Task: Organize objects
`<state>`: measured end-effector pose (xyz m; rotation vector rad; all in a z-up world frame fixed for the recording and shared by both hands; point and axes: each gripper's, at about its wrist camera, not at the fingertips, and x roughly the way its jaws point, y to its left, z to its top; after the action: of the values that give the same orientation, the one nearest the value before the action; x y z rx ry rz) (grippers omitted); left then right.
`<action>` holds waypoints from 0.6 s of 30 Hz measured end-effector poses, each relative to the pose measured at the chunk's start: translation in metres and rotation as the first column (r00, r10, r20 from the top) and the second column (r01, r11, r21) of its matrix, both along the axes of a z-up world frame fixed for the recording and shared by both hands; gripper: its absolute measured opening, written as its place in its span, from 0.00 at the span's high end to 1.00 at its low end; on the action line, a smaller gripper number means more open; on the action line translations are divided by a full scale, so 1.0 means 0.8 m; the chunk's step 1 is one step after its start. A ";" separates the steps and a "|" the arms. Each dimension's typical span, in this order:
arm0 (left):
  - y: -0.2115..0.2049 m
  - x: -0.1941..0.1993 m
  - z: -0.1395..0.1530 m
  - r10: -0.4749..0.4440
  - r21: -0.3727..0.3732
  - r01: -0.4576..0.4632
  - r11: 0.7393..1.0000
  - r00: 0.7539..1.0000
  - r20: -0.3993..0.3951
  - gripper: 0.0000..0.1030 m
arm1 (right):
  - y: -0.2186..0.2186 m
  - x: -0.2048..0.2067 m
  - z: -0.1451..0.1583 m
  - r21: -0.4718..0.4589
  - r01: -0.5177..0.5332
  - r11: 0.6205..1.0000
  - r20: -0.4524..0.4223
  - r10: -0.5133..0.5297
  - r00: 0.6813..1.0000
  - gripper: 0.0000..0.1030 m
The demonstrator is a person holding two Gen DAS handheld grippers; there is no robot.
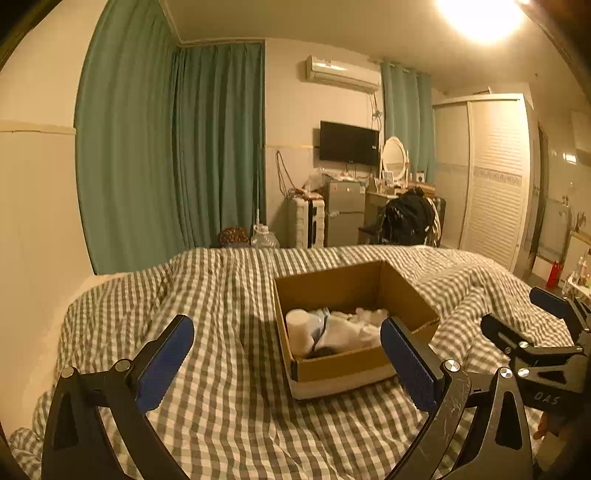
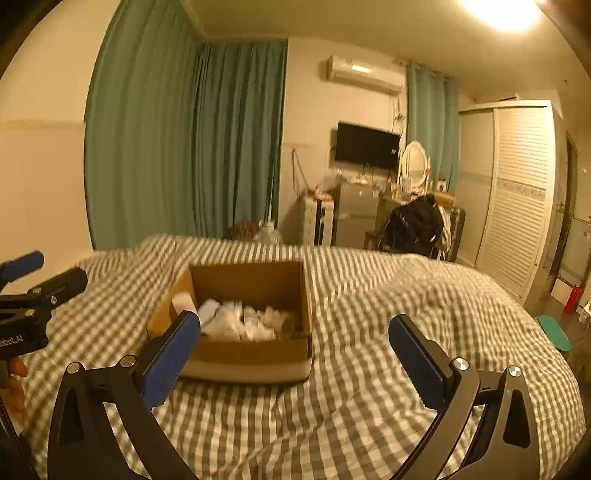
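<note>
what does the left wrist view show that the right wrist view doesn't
Only the left wrist view shows the white cup clearly, lying in the box's left end, and the right gripper at its right edge. Only the right wrist view shows a teal oval object on the floor, and the left gripper at its left edge. Both show the open cardboard box of white items on the checked bedcover.

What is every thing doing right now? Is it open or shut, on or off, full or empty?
Cardboard box: open on top, white items inside.
Left gripper: open, holding nothing.
Right gripper: open, holding nothing.
Curtains: drawn shut.
TV: screen dark.
Wardrobe: doors shut.
Ceiling light: on.
Checked blanket: spread over the bed, rumpled.
</note>
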<state>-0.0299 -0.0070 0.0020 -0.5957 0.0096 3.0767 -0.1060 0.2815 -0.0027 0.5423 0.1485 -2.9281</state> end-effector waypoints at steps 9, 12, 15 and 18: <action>0.011 -0.006 -0.016 -0.010 -0.028 0.011 1.000 0.999 0.051 0.00 | 0.006 -0.015 -0.031 -0.009 0.027 1.000 0.064 -0.027 0.998 0.00; 0.011 -0.004 -0.016 0.005 -0.036 -0.003 0.999 0.999 0.044 0.00 | 0.008 -0.014 -0.033 -0.012 0.035 0.999 0.069 -0.034 0.997 0.00; 0.011 -0.003 -0.016 0.012 -0.033 -0.010 0.999 0.999 0.050 0.00 | 0.008 -0.018 -0.035 -0.014 0.035 0.999 0.090 -0.034 0.995 0.00; 0.009 -0.003 -0.016 0.023 -0.039 -0.021 0.999 0.999 0.048 0.00 | 0.009 -0.021 -0.040 -0.019 0.042 0.999 0.111 -0.039 0.993 0.00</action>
<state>-0.0321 0.0001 -0.0108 -0.6763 0.0622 3.0888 -0.1231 0.2886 -0.0344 0.7111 0.0936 -2.9258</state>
